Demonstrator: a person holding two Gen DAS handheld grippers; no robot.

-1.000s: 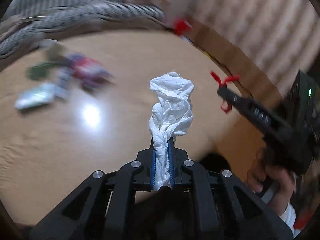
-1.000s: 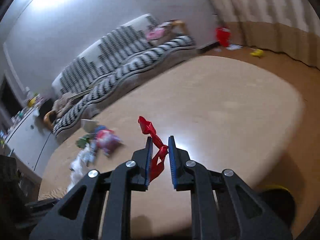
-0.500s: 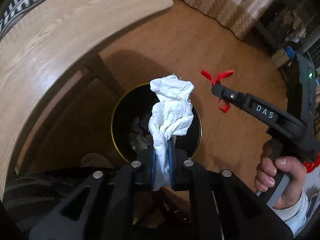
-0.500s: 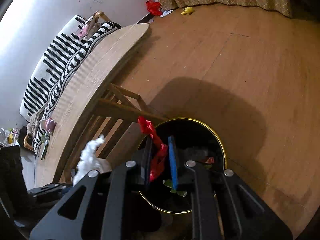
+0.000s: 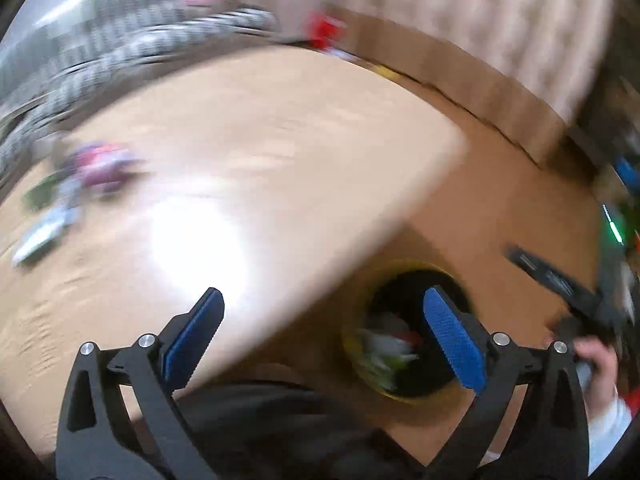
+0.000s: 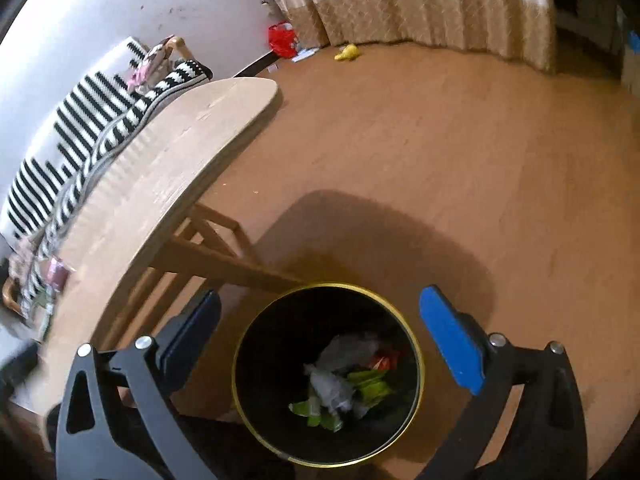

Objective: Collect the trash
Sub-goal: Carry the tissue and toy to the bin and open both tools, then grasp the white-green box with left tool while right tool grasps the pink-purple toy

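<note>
A black trash bin with a gold rim stands on the floor beside the wooden table; it also shows in the left wrist view, blurred. Inside it lie white tissue, green wrappers and a red scrap. My right gripper is open and empty, straight above the bin. My left gripper is open and empty, over the table edge and the bin. More trash lies blurred on the far left of the table. The right gripper's body shows at the right of the left wrist view.
A striped sofa runs behind the table. Curtains hang at the back. A red bag and a yellow item lie on the wooden floor. Table legs stand left of the bin.
Both grippers have opened. The white tissue and the red scrap have left them and lie in the bin. The left wrist view has swung up toward the table.
</note>
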